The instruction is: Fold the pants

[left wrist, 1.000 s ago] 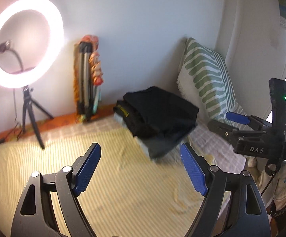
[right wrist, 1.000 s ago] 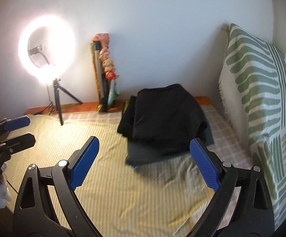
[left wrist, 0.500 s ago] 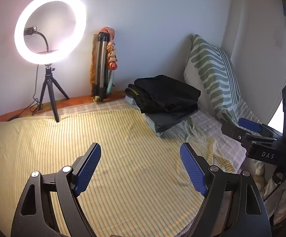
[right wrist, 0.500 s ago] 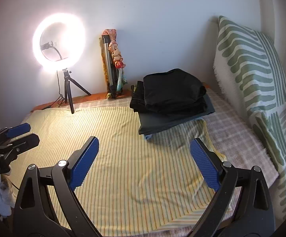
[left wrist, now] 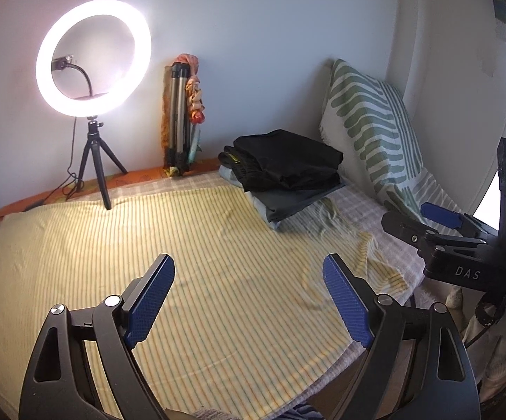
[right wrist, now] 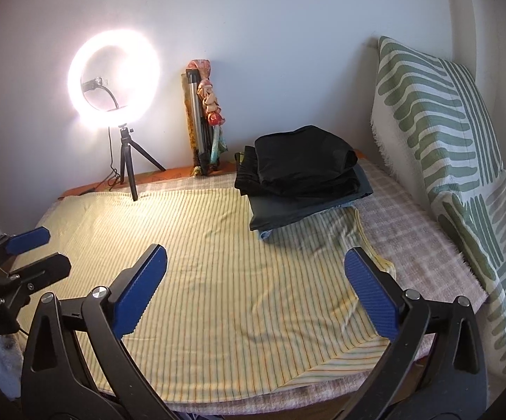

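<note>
Clearly, both grippers hover empty above a bed covered by a yellow striped sheet (right wrist: 218,280). The left gripper (left wrist: 249,294) has its blue-padded jaws spread wide with nothing between them; the right gripper (right wrist: 256,290) is spread just as wide and also holds nothing. Ahead of both sets of jaws, toward the far wall, sits a neat stack of folded pants (right wrist: 301,175), black pairs on top of a grey one, well apart from either gripper. Beyond the left jaws' far side stands a lit ring light (left wrist: 93,57) on a small tripod; a green-patterned pillow (right wrist: 445,133) leans to the right. Judging by the tidy stack, this fold looks finished. No unfolded pants show on the sheet, so the next move likely calls for fetching another pair.
</note>
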{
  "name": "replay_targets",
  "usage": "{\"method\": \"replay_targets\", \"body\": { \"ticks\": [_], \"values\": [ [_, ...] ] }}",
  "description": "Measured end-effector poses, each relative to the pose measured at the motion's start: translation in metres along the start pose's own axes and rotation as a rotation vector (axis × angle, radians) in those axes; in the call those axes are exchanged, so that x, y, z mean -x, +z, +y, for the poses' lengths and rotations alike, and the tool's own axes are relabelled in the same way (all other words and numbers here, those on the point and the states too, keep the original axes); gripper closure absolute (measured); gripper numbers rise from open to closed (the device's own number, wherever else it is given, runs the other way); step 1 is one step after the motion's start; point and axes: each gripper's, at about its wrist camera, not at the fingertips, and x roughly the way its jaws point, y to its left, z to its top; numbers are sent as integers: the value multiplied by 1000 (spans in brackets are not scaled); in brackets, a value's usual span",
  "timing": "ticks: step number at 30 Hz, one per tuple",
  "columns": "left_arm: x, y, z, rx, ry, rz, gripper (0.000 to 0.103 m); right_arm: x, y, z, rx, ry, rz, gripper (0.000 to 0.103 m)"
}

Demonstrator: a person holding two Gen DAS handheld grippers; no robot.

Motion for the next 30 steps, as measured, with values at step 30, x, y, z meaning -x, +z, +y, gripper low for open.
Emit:
{"method": "replay_targets", "body": {
  "ticks": [30],
  "values": [
    [22,2,-7,-23,117,-59,2,9,1,10,28,-3,-12,0]
  ]
}}
